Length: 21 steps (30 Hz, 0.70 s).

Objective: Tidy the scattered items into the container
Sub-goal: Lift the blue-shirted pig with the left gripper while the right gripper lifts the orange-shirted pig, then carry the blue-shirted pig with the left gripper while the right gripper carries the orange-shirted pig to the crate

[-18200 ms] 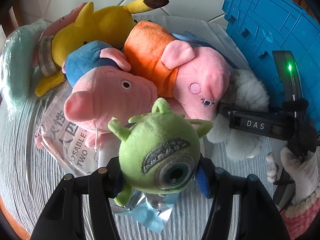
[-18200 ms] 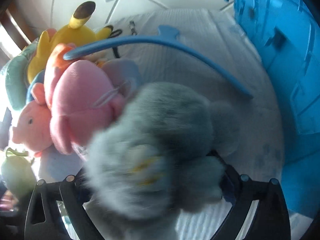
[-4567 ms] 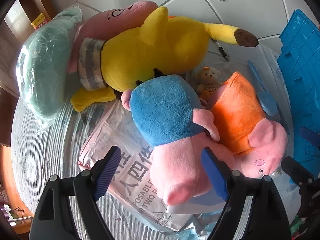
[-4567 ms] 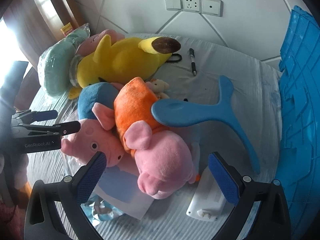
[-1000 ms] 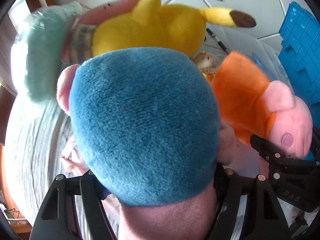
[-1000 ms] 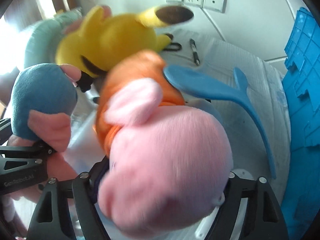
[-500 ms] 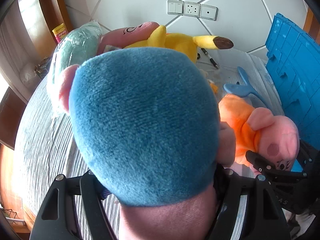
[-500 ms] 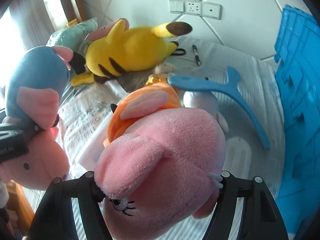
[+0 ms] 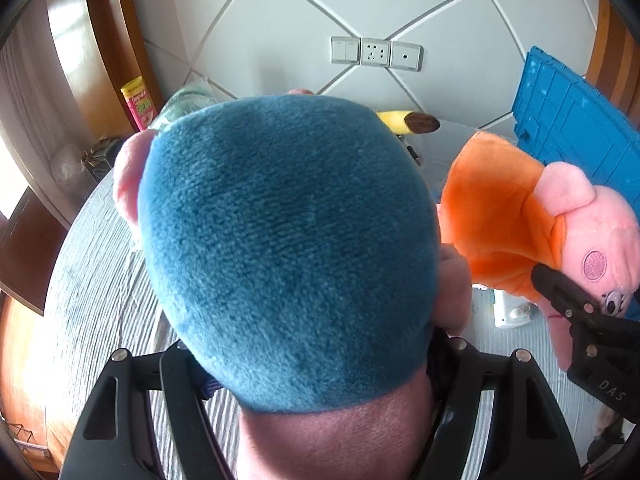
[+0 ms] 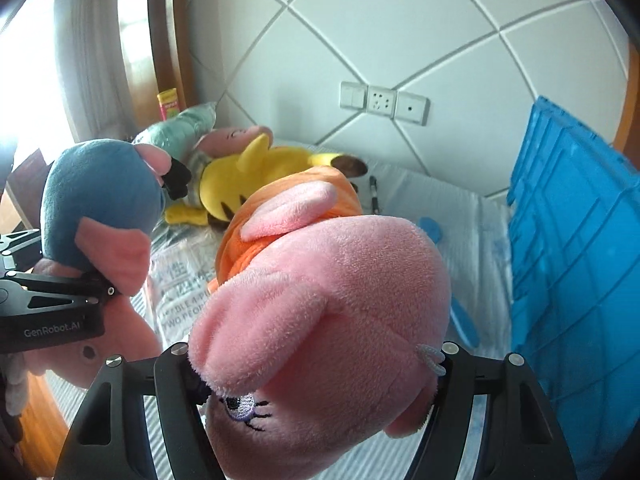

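My left gripper (image 9: 320, 364) is shut on a pink pig plush in a blue shirt (image 9: 288, 248) and holds it up above the bed; it fills the left wrist view and also shows at the left of the right wrist view (image 10: 100, 216). My right gripper (image 10: 316, 364) is shut on a pink pig plush in an orange dress (image 10: 320, 320), also lifted; it shows in the left wrist view (image 9: 520, 220). The blue crate (image 10: 576, 248) stands at the right, and shows in the left wrist view (image 9: 572, 128).
A yellow plush (image 10: 256, 176), a pink plush (image 10: 236, 136) and a bagged green pillow (image 10: 180, 128) lie at the back of the bed. A printed plastic bag (image 10: 180, 280), a blue whale-tail toy (image 10: 460, 312), a pen (image 10: 374, 192) and a white device (image 9: 508, 312) lie on the sheet.
Both grippers have risen with their pig plushes; the bed and remaining toys now sit lower and farther away. The orange-dress pig has moved nearer the blue crate.
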Available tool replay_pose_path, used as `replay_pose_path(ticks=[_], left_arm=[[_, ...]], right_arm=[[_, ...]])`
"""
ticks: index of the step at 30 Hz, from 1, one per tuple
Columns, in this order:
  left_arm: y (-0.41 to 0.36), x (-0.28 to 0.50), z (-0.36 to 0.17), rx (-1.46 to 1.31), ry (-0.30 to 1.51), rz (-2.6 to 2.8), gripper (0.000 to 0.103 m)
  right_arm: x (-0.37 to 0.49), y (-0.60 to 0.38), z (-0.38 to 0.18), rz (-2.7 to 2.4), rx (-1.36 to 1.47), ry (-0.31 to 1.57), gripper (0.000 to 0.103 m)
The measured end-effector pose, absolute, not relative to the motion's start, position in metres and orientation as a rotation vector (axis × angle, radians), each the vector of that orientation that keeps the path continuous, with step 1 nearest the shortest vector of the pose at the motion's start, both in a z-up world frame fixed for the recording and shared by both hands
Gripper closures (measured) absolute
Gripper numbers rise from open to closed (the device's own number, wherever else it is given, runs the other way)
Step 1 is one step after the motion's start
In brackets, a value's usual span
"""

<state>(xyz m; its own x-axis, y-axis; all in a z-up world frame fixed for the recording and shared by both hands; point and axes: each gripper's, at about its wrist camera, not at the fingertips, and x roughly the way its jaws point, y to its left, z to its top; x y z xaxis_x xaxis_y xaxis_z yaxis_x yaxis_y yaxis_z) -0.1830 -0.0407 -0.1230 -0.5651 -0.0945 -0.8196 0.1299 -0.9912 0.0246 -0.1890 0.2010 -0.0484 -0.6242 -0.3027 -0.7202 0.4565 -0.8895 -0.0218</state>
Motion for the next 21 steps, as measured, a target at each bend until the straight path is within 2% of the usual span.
replay_pose_path(ticks=[11, 21], left_arm=[[-0.041, -0.144, -0.098, 1.365, -0.023, -2.821, 0.031], [-0.020, -0.095, -0.088, 1.383, -0.138, -2.984, 0.031]], right_arm=[[-0.146, 0.212, -0.020, -2.649, 1.043, 0.261, 0.031], [-0.062, 0.239, -0.012, -2.810, 1.052, 0.189, 0.031]])
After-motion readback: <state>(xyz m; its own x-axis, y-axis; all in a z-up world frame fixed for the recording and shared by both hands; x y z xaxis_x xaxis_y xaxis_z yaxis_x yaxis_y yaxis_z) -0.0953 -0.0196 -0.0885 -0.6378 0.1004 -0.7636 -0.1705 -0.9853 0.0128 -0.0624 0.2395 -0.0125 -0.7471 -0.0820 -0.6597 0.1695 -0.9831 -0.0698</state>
